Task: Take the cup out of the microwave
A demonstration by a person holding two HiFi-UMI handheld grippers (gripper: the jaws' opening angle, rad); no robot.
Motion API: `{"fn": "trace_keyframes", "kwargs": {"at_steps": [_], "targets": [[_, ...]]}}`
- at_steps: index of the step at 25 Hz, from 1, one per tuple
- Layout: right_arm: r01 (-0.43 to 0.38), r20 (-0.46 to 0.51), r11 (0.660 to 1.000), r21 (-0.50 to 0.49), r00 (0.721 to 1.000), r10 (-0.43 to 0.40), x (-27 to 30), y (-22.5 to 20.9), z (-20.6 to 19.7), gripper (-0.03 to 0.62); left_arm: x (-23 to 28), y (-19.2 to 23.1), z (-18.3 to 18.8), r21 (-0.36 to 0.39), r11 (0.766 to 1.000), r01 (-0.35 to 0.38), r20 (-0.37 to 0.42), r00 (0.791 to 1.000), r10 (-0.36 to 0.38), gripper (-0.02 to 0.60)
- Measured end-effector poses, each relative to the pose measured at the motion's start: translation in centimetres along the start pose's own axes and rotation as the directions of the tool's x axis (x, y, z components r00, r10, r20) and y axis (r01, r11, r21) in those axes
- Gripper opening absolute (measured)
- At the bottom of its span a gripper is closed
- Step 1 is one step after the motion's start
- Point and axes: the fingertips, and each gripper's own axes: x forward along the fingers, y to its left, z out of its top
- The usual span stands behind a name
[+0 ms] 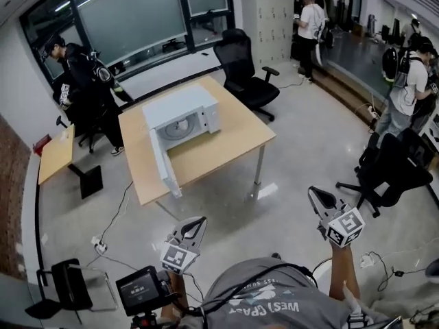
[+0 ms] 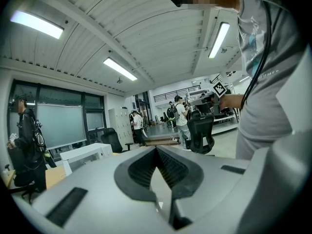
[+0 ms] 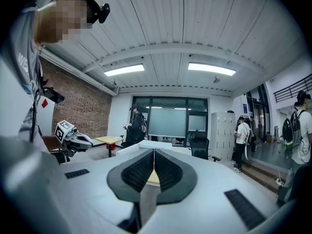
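Observation:
A white microwave [image 1: 184, 118] stands on a wooden table [image 1: 236, 139] across the room, its door [image 1: 163, 163] swung open toward me. The cavity shows only a pale round shape; I cannot make out a cup at this distance. Both grippers are held up in the air, well short of the table. My left gripper [image 1: 199, 220] has its jaws together with nothing between them. My right gripper [image 1: 313, 191] is likewise shut and empty. In the left gripper view the microwave [image 2: 80, 154] lies beyond the closed tips of the left gripper [image 2: 156, 149]. In the right gripper view, the right gripper [image 3: 154, 151] points level at the microwave [image 3: 146, 145].
A black office chair [image 1: 241, 70] stands behind the table and another [image 1: 387, 170] at the right. A small side table [image 1: 56, 155] is at the left. Cables and a power strip [image 1: 100, 245] lie on the floor. Several people stand around the room's edges.

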Motion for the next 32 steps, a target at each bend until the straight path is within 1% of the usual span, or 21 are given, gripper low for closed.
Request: {"fn": "trace_keyframes", "kwargs": {"at_steps": [2, 4, 6, 9, 13, 22, 25, 32], "targets": [[-0.014, 0.009, 1.000, 0.006, 1.000, 0.014, 0.8, -0.4, -0.3, 0.012, 1.0, 0.7, 0.5, 0.002, 1.000, 0.007, 0.024, 1.000, -0.007, 0.043], [-0.014, 0.020, 1.000, 0.007, 1.000, 0.014, 2.3, -0.8, -0.8, 0.012, 2.5, 2.4, 1.4, 0.024, 1.000, 0.019, 0.068, 0.997, -0.020, 0.043], [-0.021, 0.033, 1.000, 0.002, 0.999, 0.021, 4.1, -1.2, -1.0, 0.012, 3.5, 4.3, 1.8, 0.041, 0.999, 0.019, 0.097, 0.995, -0.023, 0.043], [-0.067, 0.048, 0.997, -0.038, 0.996, 0.069, 6.3, -0.6, -0.7, 0.012, 3.5, 5.8, 1.8, 0.044, 0.999, -0.002, 0.122, 0.993, -0.003, 0.043], [-0.101, 0.064, 0.990, -0.103, 0.992, 0.108, 8.9, 0.1, 0.6, 0.012, 3.5, 7.7, 2.5, 0.076, 0.997, -0.025, 0.157, 0.987, 0.012, 0.043], [-0.152, 0.097, 0.978, -0.143, 0.981, 0.167, 13.3, 1.0, 3.0, 0.012, 4.8, 10.2, 3.6, 0.126, 0.991, -0.041, 0.161, 0.987, 0.021, 0.043], [-0.166, 0.105, 0.974, -0.151, 0.978, 0.183, 14.9, 1.9, 3.5, 0.012, 4.8, 11.1, 3.9, 0.146, 0.989, -0.040, 0.170, 0.985, 0.015, 0.043], [-0.186, 0.117, 0.967, -0.174, 0.971, 0.208, 18.4, 3.9, 5.2, 0.012, 4.4, 13.7, 4.0, 0.165, 0.986, -0.037, 0.185, 0.983, 0.006, 0.043]]}}
